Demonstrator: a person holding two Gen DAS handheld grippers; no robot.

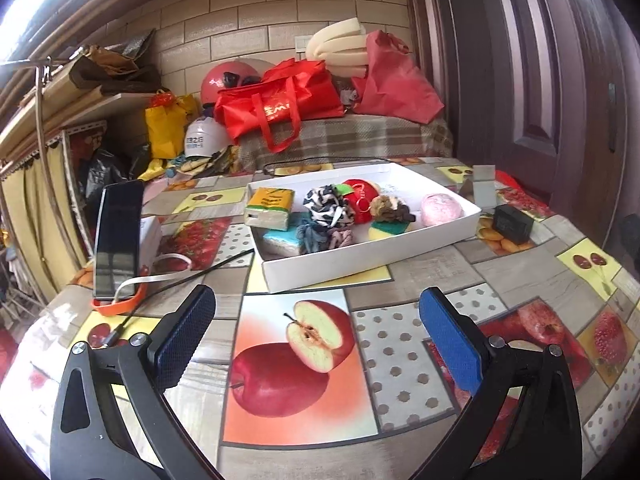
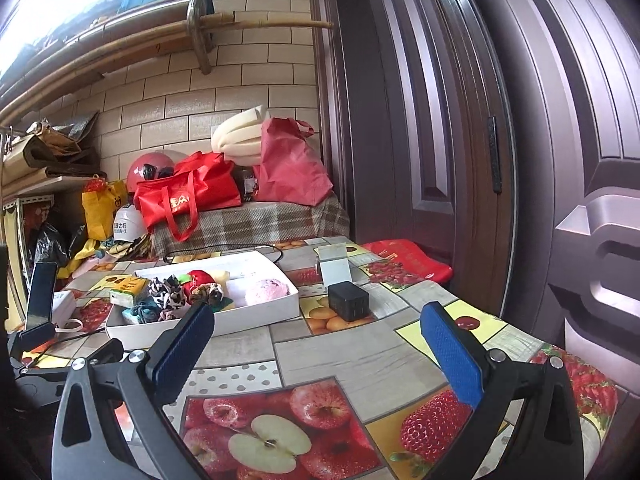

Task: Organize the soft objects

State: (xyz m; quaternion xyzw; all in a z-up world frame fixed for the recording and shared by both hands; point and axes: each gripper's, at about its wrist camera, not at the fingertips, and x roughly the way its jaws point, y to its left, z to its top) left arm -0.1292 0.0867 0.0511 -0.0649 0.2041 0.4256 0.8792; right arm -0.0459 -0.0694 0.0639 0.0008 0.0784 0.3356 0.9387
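At lower frame, the left hand-held gripper (image 1: 318, 312) and right hand-held gripper (image 2: 318, 326) hover released and unloaded above the counter (image 1: 420, 268). Beyond, mid-frame, the white tray (image 1: 320, 266) contains the soft objects (image 1: 332, 212).

White box (image 1: 360, 258), black-and-white scrunchie (image 1: 326, 204)

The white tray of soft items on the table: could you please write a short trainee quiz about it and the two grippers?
1. True or false: the left hand-held gripper is shut on a scrunchie.
2. Which item lies at the white tray's end nearest the black charger block?
A. tissue pack
B. pink round puff
C. zebra scrunchie
3. Fill in: the phone stands on an ______ holder.

Key:
1. False; both it and the right hand-held gripper are open and empty.
2. B, the pink round puff.
3. Orange holder.
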